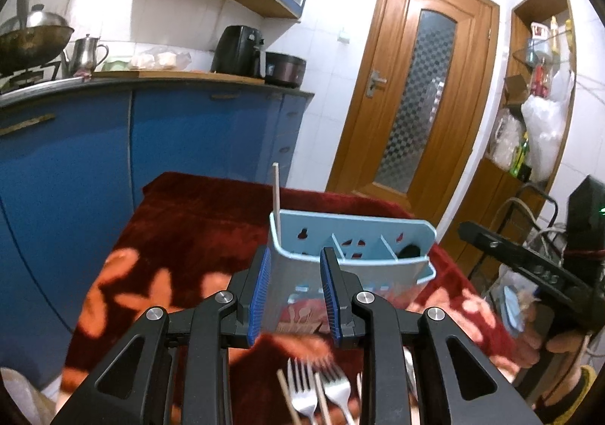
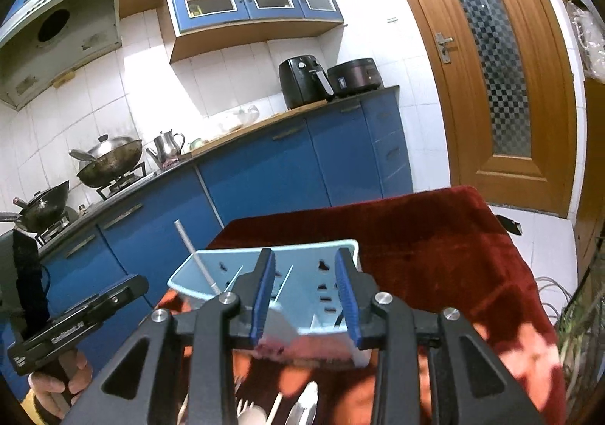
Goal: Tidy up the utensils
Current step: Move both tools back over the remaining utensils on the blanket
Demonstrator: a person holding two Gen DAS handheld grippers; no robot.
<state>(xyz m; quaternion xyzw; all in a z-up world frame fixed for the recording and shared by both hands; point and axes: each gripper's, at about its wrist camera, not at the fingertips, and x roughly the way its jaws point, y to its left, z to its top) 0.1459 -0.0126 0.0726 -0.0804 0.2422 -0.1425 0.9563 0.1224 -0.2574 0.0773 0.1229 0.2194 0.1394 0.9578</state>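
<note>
Steadying caddy (image 1: 351,255) with left hand-held gripper (image 1: 295,296) clamped on its wall; right hand-held gripper (image 2: 306,296) part-open, empty; we judged forks (image 1: 317,391) next, tines up.

- Both views are bright indoor pictures; the white tiled wall (image 2: 211,84) is nearly blown out toward the upper middle of the frame.
- Strong fisheye bending: the door (image 1: 412,100) bows, and the corners of each frame go black.
- The red cloth (image 1: 196,236) on the worktop is dark and grainy, its pale pattern smeared at the lower edge.
- The forks (image 1: 302,387) at the bottom of the left view are soft with blur.
- The blue holder (image 2: 302,296) in the right view blurs at its near lower edge.
- Small highlights glint on the metal rivets of each tool.
</note>
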